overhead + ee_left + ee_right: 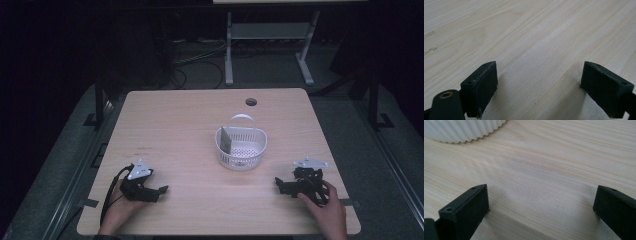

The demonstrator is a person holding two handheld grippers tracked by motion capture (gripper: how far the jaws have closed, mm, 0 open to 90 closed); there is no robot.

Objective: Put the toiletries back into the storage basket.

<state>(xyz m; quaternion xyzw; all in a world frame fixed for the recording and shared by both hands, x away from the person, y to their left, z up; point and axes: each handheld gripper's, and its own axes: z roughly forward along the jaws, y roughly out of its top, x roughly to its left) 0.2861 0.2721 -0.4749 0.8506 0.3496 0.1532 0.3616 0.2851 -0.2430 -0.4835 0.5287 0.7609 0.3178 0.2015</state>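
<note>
Resting on table [200, 120]: white basket [241, 146] sitting at centre, grey card leaning inside at 9 o'clock. Right gripper [286, 186] lying at 5 o'clock, left gripper [155, 192] at 7 o'clock, jaws gaping wide, holding nothing. Approaching low and squarely is probably serving best.

Table: light wood-grain top [175, 130] with rounded corners and a round cable hole [251, 102] near its far edge.
Floor: dark grey carpet [350, 120], with black cables [200, 65] trailing behind the table.
Furniture: white-legged stand [267, 32] beyond the table.
Light: dim room, the surroundings mostly black.
</note>
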